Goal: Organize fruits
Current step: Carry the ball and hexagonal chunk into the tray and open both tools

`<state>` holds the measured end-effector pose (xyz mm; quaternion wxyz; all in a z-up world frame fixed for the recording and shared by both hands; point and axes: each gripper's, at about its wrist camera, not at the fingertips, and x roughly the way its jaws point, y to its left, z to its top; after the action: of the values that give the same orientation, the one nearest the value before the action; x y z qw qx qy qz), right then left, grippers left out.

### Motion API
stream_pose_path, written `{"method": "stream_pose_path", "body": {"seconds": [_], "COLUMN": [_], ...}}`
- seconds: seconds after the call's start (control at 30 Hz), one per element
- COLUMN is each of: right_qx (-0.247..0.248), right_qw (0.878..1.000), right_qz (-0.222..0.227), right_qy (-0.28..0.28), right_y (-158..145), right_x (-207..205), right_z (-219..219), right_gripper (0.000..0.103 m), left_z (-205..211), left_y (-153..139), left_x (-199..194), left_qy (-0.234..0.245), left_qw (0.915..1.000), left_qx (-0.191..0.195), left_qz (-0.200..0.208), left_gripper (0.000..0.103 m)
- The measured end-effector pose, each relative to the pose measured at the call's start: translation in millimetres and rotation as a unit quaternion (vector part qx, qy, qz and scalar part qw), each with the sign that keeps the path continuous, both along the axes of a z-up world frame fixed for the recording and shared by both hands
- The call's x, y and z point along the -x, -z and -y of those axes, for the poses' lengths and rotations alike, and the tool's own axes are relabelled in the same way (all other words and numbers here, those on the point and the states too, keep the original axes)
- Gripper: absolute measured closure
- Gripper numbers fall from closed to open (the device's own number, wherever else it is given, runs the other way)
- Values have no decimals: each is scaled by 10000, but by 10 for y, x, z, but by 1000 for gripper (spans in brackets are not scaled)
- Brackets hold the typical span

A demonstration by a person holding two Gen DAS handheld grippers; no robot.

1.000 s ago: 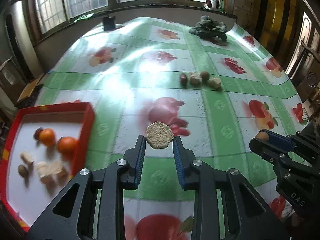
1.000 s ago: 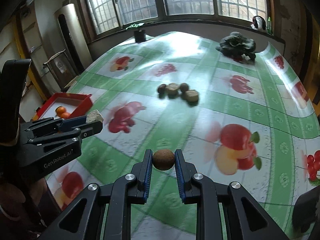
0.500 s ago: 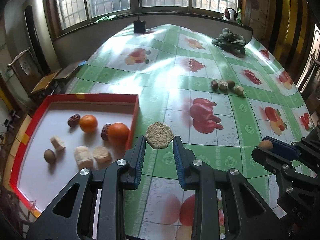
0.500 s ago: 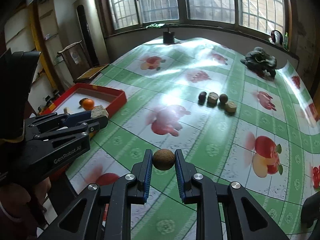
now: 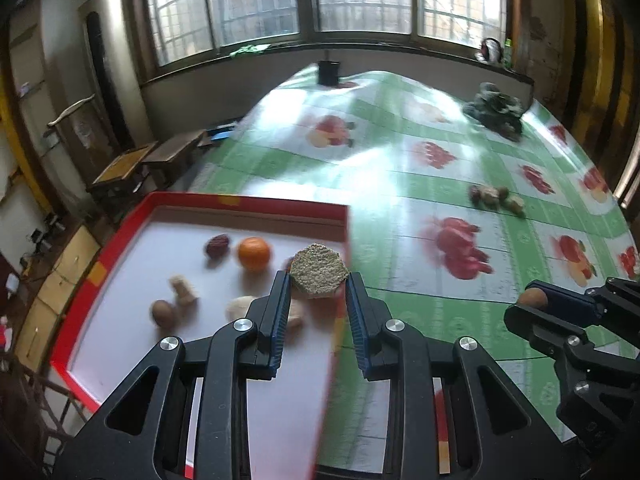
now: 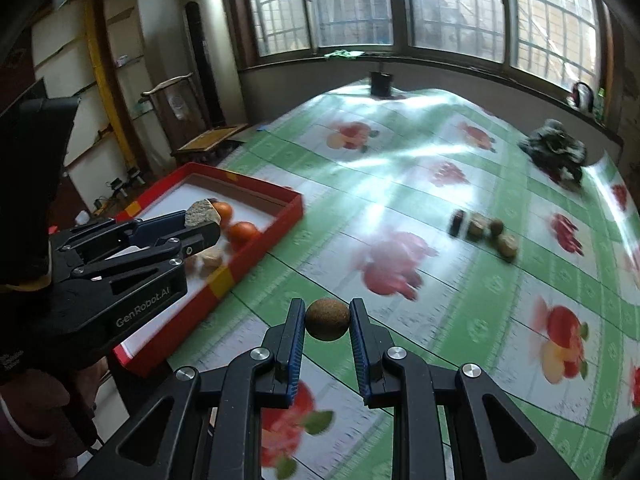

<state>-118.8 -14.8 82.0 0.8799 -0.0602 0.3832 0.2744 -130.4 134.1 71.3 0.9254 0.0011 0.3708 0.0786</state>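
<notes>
My left gripper (image 5: 318,284) is shut on a tan hexagonal piece (image 5: 317,271) and holds it above the right rim of the red tray (image 5: 256,202). The tray holds an orange (image 5: 254,254), a dark date (image 5: 217,245), a brown ball (image 5: 162,313) and pale chunks (image 5: 183,289). My right gripper (image 6: 326,320) is shut on a brown round fruit (image 6: 327,319) above the tablecloth, right of the tray (image 6: 256,240). The left gripper (image 6: 204,220) also shows in the right wrist view. Several small fruits (image 6: 486,232) lie in a row mid-table.
A dark bundle of cloth (image 6: 554,148) lies at the table's far right. A dark cup (image 6: 381,83) stands at the far edge. Wooden stools (image 5: 148,164) and a tall cylinder (image 5: 106,68) stand left of the table. Windows line the back wall.
Both grippers have moved left towards the red tray, each still holding its piece. The left gripper now hangs over the tray's right rim.
</notes>
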Motion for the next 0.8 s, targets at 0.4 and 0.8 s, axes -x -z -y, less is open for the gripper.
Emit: {"method": "stream_pose_path", "body": {"seconds": [0.4, 0.8], "right_qx": [150, 330], "right_qw": [9977, 9904], "right_qz": [-3, -28], "right_qy": [-657, -1344], "right_y": [32, 94], "right_x": [-41, 48], "right_z": [-692, -1285], "right_gripper": [82, 82], "left_z": [-592, -1048], "left_y": [86, 280], "left_x": [182, 277], "left_qy": [-595, -972], "left_qw": [9982, 9947], "left_qx": [-86, 243], "left_qz": [10, -224], "left_gripper": [76, 76]}}
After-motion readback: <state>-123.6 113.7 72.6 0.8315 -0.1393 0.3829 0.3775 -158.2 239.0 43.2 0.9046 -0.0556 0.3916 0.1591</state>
